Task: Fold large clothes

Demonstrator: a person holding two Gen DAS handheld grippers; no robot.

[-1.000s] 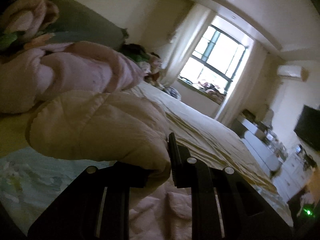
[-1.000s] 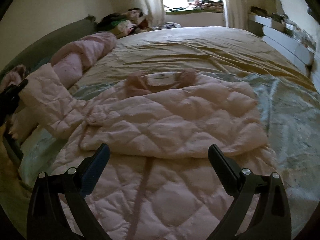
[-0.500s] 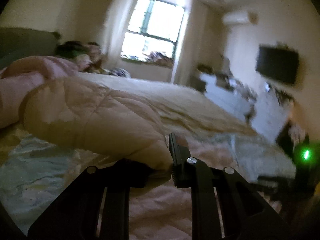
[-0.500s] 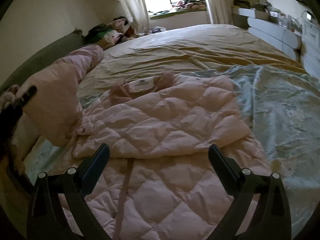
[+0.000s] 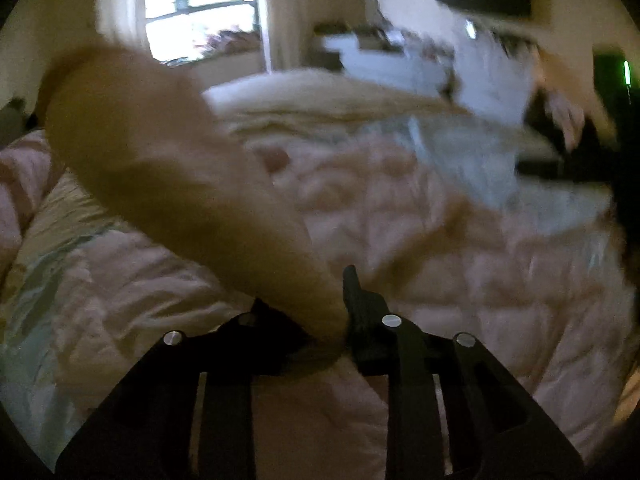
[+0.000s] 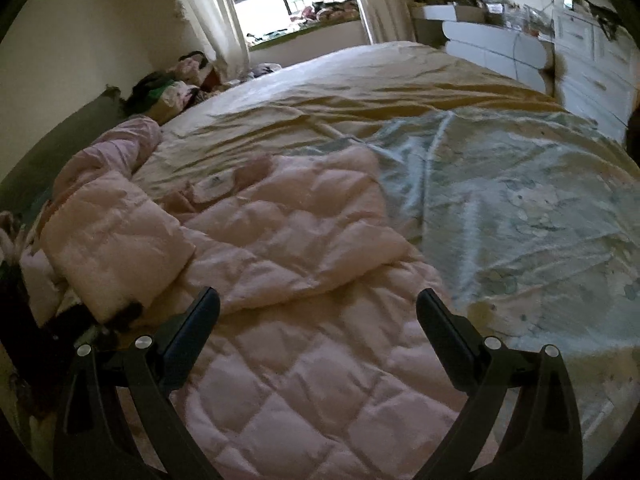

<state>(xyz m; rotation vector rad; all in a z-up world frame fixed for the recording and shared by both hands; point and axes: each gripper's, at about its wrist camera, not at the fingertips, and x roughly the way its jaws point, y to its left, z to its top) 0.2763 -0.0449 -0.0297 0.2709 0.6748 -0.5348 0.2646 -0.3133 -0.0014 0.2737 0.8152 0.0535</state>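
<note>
Swung across from the headboard side, the sleeve (image 5: pixel 176 184) now hangs over the coat (image 6: pixel 288 320) rather than out past its left edge, and the left gripper (image 5: pixel 340 320) that carries it has rolled and dipped toward the quilted body. Its jaws pinch the sleeve's cuff end and have just been easing apart, the cloth still caught between them. In the left wrist view, which is blurred, the sleeve's long axis runs from the jaws up toward 10 o'clock. In the right wrist view the same sleeve shows as a padded flap at 9 o'clock, draped over the coat's left shoulder. The coat lies flat on the bed (image 6: pixel 400 80), collar toward the window at 12 o'clock and hem nearest the camera, one side already folded over the middle. The left hand is plainly the nearer one for laying the sleeve down across the chest. The right gripper (image 6: pixel 316 312) hovers tilted down over the hem, jaws spread wide and empty, with the coat's lower panel directly below at 6 o'clock.
</note>
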